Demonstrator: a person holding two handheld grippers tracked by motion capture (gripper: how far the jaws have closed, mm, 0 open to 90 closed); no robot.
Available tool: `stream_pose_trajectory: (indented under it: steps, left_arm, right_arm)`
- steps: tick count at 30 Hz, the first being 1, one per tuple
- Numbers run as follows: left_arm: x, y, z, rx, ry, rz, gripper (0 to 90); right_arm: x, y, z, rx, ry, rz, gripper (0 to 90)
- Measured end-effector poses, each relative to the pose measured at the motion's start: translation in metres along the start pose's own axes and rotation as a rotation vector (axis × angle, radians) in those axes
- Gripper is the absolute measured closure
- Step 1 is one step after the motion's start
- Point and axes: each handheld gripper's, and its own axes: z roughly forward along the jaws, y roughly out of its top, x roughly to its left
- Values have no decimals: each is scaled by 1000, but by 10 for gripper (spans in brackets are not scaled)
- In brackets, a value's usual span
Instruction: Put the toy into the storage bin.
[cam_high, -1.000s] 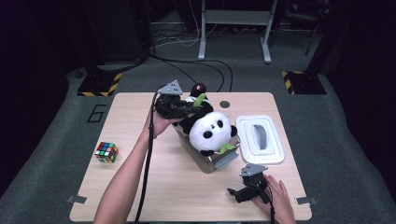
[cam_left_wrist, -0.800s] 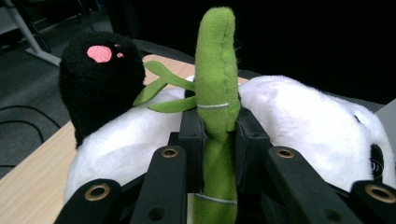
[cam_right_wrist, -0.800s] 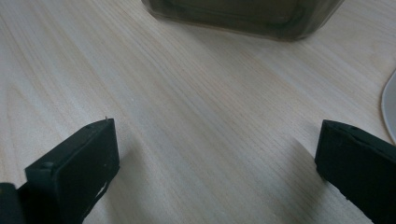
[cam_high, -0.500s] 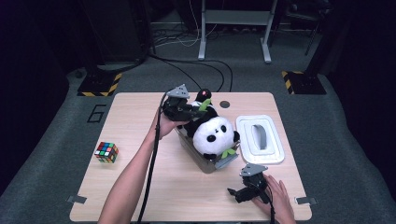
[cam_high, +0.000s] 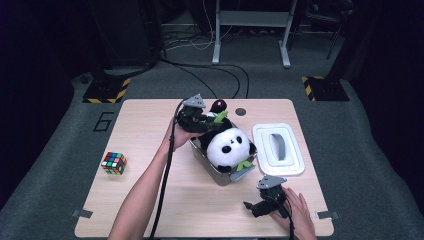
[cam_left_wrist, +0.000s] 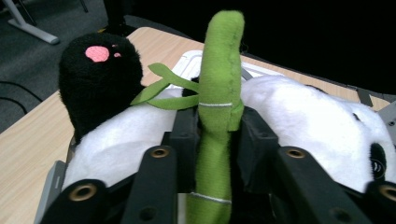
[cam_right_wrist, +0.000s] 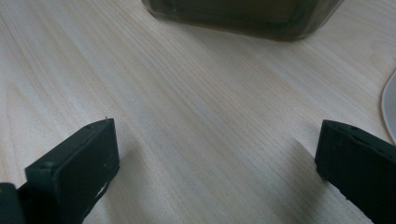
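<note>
The soft, light panda plush (cam_high: 229, 148) is best gripped by its green bamboo stalk (cam_left_wrist: 218, 88), between the left gripper's (cam_high: 207, 120) just-loosened jaws.

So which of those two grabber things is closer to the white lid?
The right one. The right gripper rests on the table just in front of the white lid, apart from it. The left gripper sits beyond the panda, around its green bamboo stalk.

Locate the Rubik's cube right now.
In the high view the Rubik's cube sits on the table's left side, alone, left of the person's left forearm.
</note>
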Motion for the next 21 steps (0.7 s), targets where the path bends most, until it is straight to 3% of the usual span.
stream_pose_trajectory:
  steps: [5, 9, 16, 21]
  left_arm:
    - [-7, 8, -12, -44, 44, -39, 415]
    - [-13, 12, -14, -15, 74, -70, 328]
    - [-15, 7, 1, -2, 88, -107, 291]
    - [-14, 0, 16, 50, 111, -116, 286]
  right_arm:
    - [0, 0, 0, 0, 0, -1, 0]
    - [0, 0, 0, -1, 0, -1, 0]
    - [0, 0, 0, -1, 0, 0, 0]
    - [0, 0, 0, -1, 0, 0, 0]
